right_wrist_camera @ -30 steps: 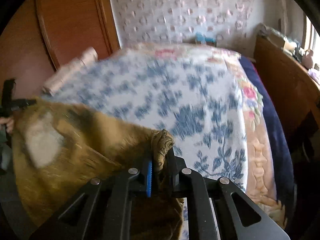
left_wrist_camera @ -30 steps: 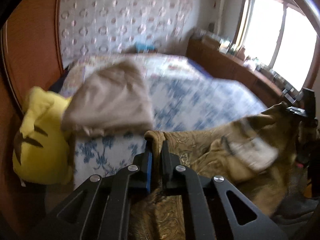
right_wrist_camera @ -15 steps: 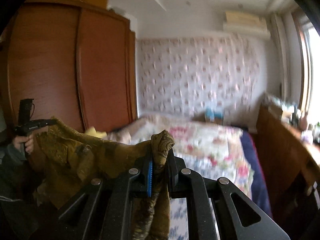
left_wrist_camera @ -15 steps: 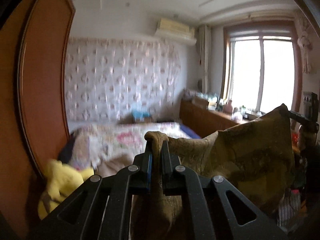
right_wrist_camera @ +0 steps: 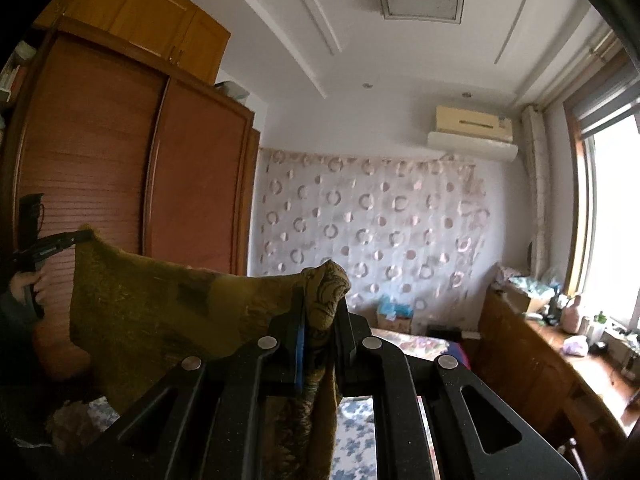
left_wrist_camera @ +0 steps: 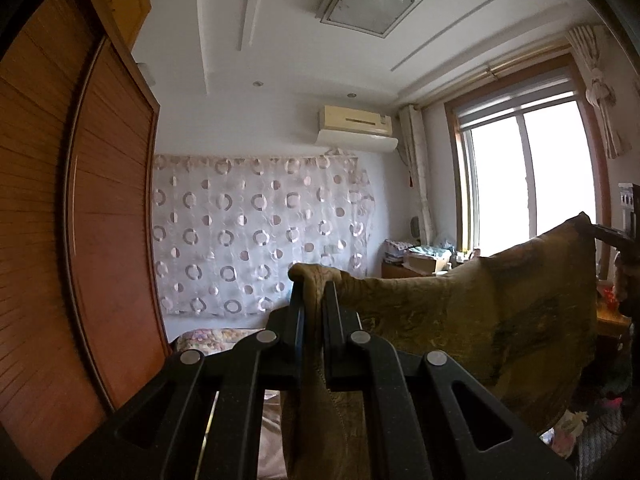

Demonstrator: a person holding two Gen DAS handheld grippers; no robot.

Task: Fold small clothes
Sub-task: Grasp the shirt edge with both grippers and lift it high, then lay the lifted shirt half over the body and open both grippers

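Left gripper (left_wrist_camera: 314,298): fingers clamped on one bunched top corner of the olive-brown patterned garment (left_wrist_camera: 480,320); a fold of cloth sticks up above the fingertips and the rest hangs down between the black finger arms. Gripper points level.

Right gripper (right_wrist_camera: 320,300): fingers pinched tight on the opposite top corner of the same garment (right_wrist_camera: 160,312), blue pad visible against the cloth. Also level.

Garment position: held in the air, spread between the two grippers, top edge sagging slightly in the middle, body hanging below. In the left wrist view its far corner ends at the right gripper near the right edge of the picture; in the right wrist view its far corner ends at the left gripper (right_wrist_camera: 80,236), with the person's hand (right_wrist_camera: 28,286) on that handle.

Below and behind: a floral bedspread (right_wrist_camera: 356,432) under the garment.

Mid-distance: wooden wardrobe (left_wrist_camera: 100,220) on the left, low wooden cabinet (right_wrist_camera: 532,360) with clutter on top along the window (left_wrist_camera: 524,180).

Far wall: sheer curtain with ring pattern (left_wrist_camera: 260,232), air conditioner (left_wrist_camera: 356,130) above it. Square ceiling light (left_wrist_camera: 370,2) overhead.
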